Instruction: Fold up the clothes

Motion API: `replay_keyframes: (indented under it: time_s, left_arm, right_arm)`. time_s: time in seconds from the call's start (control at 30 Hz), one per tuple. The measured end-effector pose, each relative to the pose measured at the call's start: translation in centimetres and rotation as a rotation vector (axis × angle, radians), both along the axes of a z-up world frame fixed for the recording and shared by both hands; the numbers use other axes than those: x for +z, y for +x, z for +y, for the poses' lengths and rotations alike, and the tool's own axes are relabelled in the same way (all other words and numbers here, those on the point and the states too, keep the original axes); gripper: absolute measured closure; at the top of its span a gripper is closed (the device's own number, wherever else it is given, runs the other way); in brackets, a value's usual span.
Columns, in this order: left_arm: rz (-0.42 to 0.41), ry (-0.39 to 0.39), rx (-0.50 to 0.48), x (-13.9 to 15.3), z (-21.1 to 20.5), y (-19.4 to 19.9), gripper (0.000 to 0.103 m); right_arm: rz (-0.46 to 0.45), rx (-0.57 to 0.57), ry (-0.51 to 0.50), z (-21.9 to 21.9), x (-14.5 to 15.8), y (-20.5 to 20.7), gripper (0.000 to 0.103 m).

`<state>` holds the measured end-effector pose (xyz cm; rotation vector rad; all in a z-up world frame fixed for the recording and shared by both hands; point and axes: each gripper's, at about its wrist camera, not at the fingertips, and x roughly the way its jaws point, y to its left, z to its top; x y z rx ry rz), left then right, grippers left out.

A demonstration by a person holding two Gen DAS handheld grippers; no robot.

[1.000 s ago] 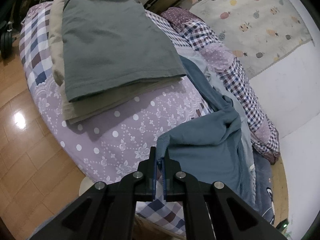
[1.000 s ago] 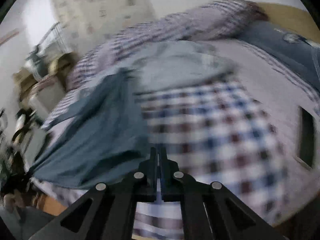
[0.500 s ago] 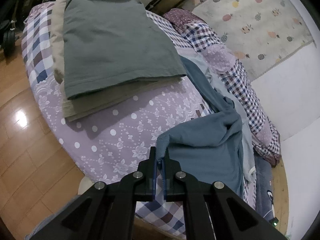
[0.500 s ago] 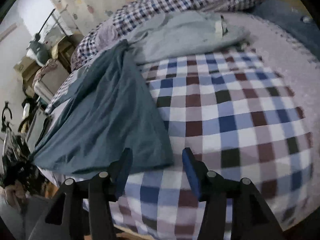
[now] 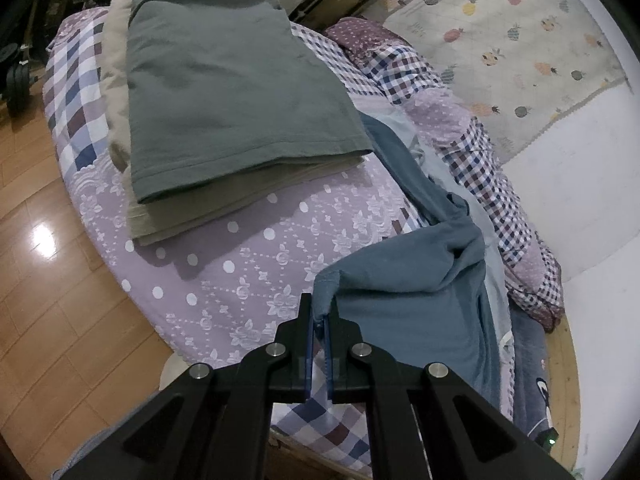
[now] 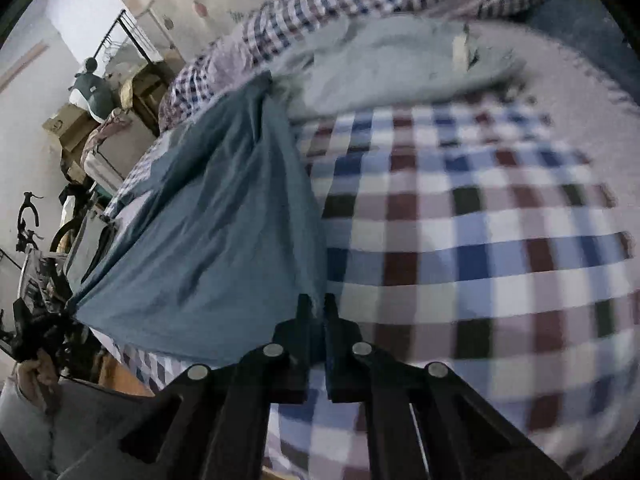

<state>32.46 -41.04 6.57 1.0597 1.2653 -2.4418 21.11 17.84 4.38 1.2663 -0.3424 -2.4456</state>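
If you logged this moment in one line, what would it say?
left tool: shut on blue garment corner | right tool: shut on blue garment edge | folded stack: on bed

We see the right wrist view smeared w/ motion blur: the checked blue, maroon and white bedspread [image 6: 480, 240] is soft, esp. at the far side, and the crumpled pale grey garment [image 6: 392, 68] has no readable detail. The teal-blue cotton garment [image 6: 208, 240] hides the bed beneath it. In the left wrist view, the folded grey-green cloth [image 5: 224, 80] covers most of the folded beige cloth [image 5: 224, 204]. A dark blue item [image 5: 528, 380] is cut off at bottom right.
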Motion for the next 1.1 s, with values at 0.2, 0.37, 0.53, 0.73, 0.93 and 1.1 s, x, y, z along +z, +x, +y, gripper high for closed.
replay_keyframes:
  time_s: [0.2,0.37,0.53,0.73,0.93,1.1]
  left_arm:
    - [0.006,0.004,-0.019,0.5,0.7,1.0,0.101]
    - [-0.091,0.002,-0.027,0.1,1.3,1.9,0.100]
    - [-0.225,0.021,-0.037,-1.0,1.0,1.5,0.099]
    - [-0.207,-0.011,-0.005,0.4,0.3,2.7,0.069]
    - [-0.012,-0.042,-0.074,3.6,0.8,1.5,0.042]
    - [0.156,-0.064,-0.217,6.7,3.7,-3.8,0.030]
  right_arm:
    - [0.041,-0.031,0.002,3.0,3.3,4.9,0.101]
    - [-0.036,-0.035,0.083,2.8,2.3,7.2,0.101]
    - [-0.108,0.017,0.239,0.3,1.3,6.8,0.099]
    - [-0.152,-0.010,0.309,1.4,1.3,7.2,0.094]
    - [-0.087,-0.076,0.237,3.6,3.4,7.0,0.071]
    - [0.006,-0.037,0.164,1.7,5.0,5.5,0.070]
